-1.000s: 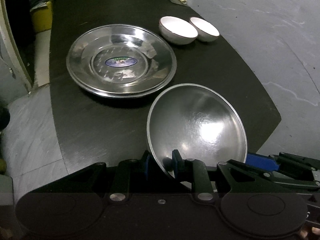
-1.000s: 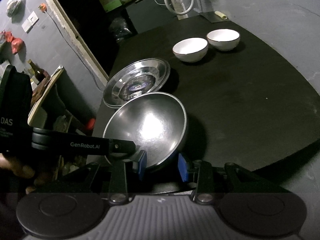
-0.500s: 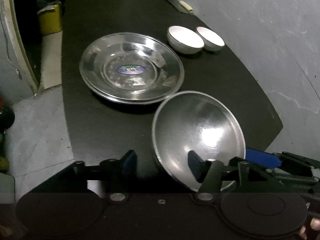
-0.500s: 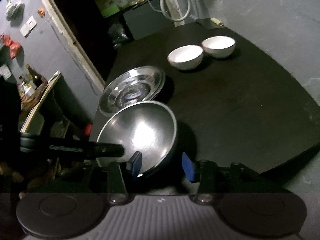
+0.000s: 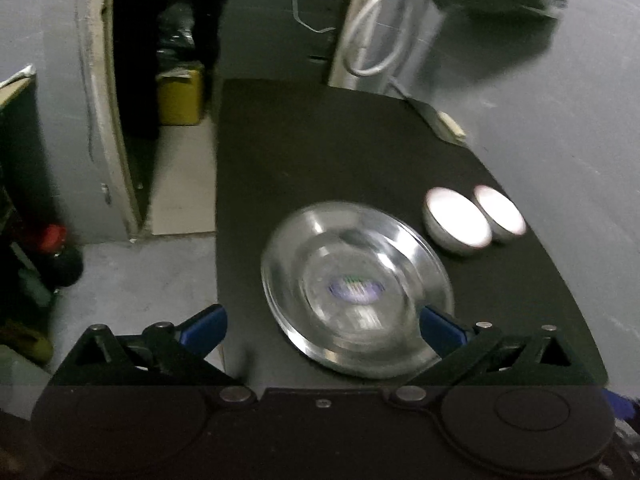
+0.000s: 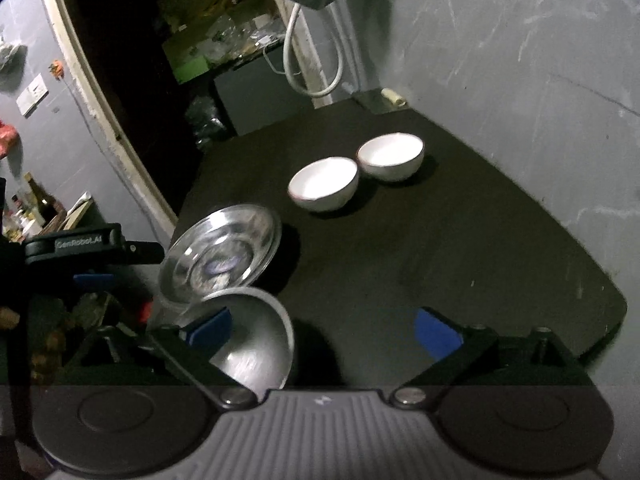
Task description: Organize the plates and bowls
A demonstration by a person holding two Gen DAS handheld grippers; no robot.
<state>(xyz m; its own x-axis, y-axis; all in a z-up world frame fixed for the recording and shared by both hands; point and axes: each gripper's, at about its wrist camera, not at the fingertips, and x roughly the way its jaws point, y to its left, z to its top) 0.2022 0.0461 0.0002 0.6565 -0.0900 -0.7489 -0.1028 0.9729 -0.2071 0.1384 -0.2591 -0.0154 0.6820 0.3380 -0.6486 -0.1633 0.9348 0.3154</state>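
A shiny steel bowl (image 6: 256,344) rests on the black table (image 6: 440,260) near its front left corner. My right gripper (image 6: 324,328) has its jaws opening wide; the bowl's rim lies partly between them, behind the left pad, and neither pad presses on it. Just beyond sits a flat steel plate (image 6: 222,256) (image 5: 356,292). Two white bowls (image 6: 324,184) (image 6: 390,156) stand side by side farther back. My left gripper (image 5: 322,328) is also opening, with nothing held; the plate lies ahead of its blue pads. The steel bowl is out of the left wrist view.
A knife-like tool (image 5: 444,124) lies at the table's far corner by the grey wall. White cables (image 5: 372,40) hang behind. A dark doorway with a yellow container (image 5: 180,98) is on the left. My left gripper's body (image 6: 92,248) hangs off the table's left edge.
Both grippers let go of the steel bowl and spread their jaws wide. Both pulled back and up; the left view tilted up and lost the bowl.
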